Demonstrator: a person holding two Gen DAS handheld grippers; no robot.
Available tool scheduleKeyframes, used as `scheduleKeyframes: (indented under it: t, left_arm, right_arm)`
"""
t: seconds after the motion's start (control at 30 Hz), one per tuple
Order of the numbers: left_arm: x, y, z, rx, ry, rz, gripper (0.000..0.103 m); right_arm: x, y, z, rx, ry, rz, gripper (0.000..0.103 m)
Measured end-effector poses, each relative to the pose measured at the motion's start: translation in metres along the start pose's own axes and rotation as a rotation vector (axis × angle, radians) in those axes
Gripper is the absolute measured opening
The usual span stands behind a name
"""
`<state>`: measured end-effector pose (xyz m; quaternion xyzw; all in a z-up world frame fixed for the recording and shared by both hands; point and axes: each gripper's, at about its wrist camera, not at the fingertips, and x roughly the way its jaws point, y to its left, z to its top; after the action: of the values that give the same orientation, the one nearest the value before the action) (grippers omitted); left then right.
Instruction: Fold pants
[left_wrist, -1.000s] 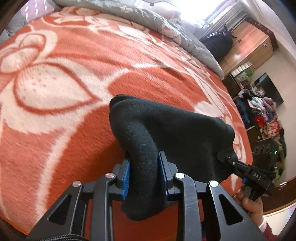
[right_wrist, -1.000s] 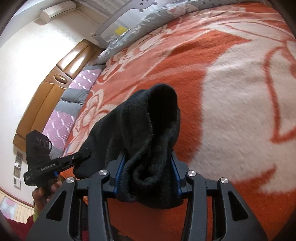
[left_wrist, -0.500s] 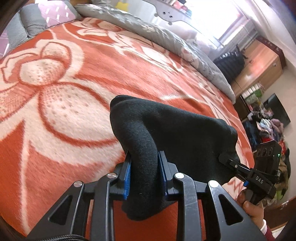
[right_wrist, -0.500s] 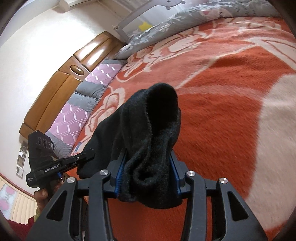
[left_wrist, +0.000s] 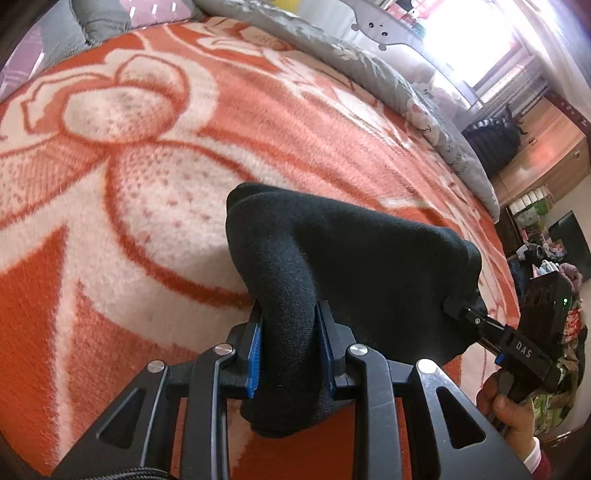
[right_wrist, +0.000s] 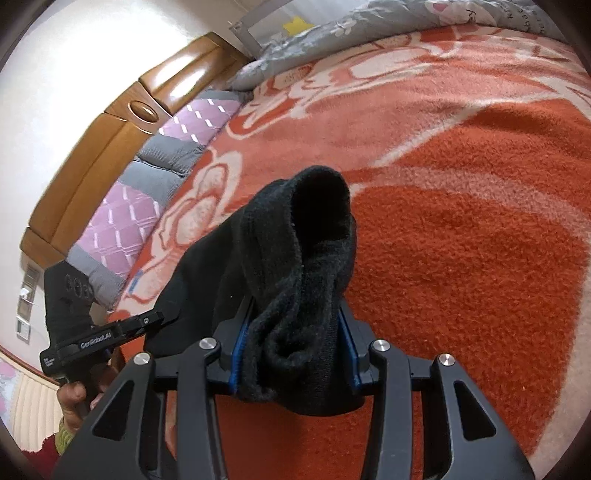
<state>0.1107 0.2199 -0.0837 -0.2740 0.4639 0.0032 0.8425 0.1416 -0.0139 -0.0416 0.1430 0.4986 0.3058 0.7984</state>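
Slippage is the chief risk: the black knitted pants (left_wrist: 332, 258) are held above the orange-and-white floral bed blanket (left_wrist: 147, 184), a bunched edge clenched in the left tool (left_wrist: 290, 354) and another in the right tool (right_wrist: 295, 354); uneven pulling could free either bunch. Compared with the earlier frame, more headboard and far bedding is seen, the grips unchanged.

Soft matt black knit on the pants (left_wrist: 343, 254), fuzzier and pilled at the bunched edge pinched in the right gripper (right_wrist: 293, 347). Matt black plastic on the left gripper (left_wrist: 290, 347) with bright metal screw heads and blue, probably rubbery, pads (left_wrist: 255, 350). Thick fleecy pile on the orange-and-cream blanket (right_wrist: 480, 240); glossy varnished wood on the headboard (right_wrist: 122, 122), quilted cloth on the pillows (right_wrist: 122, 221).
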Motion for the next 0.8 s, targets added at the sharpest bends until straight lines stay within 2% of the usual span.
scheduleKeyframes:
  t: [0.1, 0.27, 0.33, 0.5, 0.6, 0.8]
  left_arm:
    - [0.006, 0.003, -0.005, -0.011, 0.020, -0.003, 0.030]
    - [0.011, 0.005, -0.010, -0.028, 0.038, 0.006, 0.046]
    - [0.008, 0.003, -0.013, -0.016, 0.032, 0.034, 0.053]
    - [0.005, 0.003, -0.017, -0.016, 0.033, 0.051, 0.059]
    - [0.003, 0.004, -0.021, -0.023, 0.031, 0.069, 0.065]
    - [-0.003, 0.001, -0.027, -0.016, 0.022, 0.109, 0.071]
  right_arm:
    - [0.004, -0.008, -0.001, 0.011, 0.022, -0.014, 0.047]
    - [0.006, -0.027, -0.007, 0.060, 0.027, -0.024, 0.053]
    - [0.004, -0.028, -0.008, 0.068, 0.024, -0.028, 0.058]
    - [-0.004, -0.029, -0.009, 0.072, 0.003, -0.066, 0.069]
    - [-0.009, -0.030, -0.011, 0.079, -0.003, -0.073, 0.072]
    - [-0.025, -0.024, -0.015, 0.051, -0.036, -0.115, 0.075]
